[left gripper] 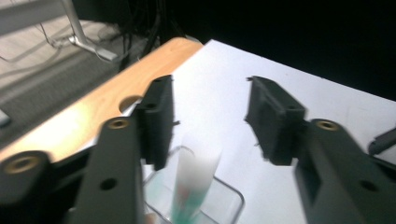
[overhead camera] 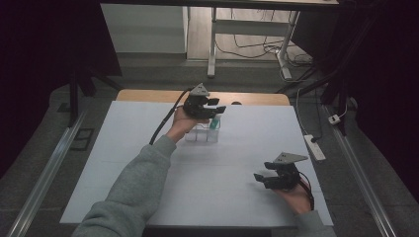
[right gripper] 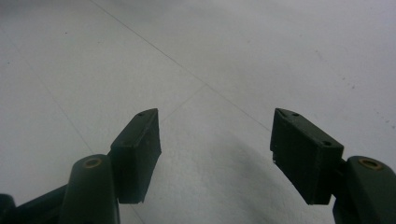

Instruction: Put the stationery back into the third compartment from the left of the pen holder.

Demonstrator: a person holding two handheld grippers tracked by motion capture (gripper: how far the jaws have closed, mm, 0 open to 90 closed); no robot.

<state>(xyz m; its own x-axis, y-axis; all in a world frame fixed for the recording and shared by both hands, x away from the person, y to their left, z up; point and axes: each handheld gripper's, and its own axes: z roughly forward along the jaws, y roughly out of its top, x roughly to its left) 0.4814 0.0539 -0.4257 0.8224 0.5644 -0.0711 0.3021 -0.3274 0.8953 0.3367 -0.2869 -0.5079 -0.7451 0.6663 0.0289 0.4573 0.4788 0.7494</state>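
Note:
A clear plastic holder stands on the white sheet near the far side of the table. A small tube with teal in it stands upright in the holder's right end. My left gripper hovers just above that tube and is open. In the left gripper view the blurred tube rises from the holder below the left gripper, and neither pad touches it. My right gripper rests low over the sheet at the near right, and it is open with nothing between its jaws.
The wooden table edge shows beyond the white sheet at the back. A white power strip lies on the floor right of the table. Desk legs and cables stand farther back. A metal rail runs along the floor at left.

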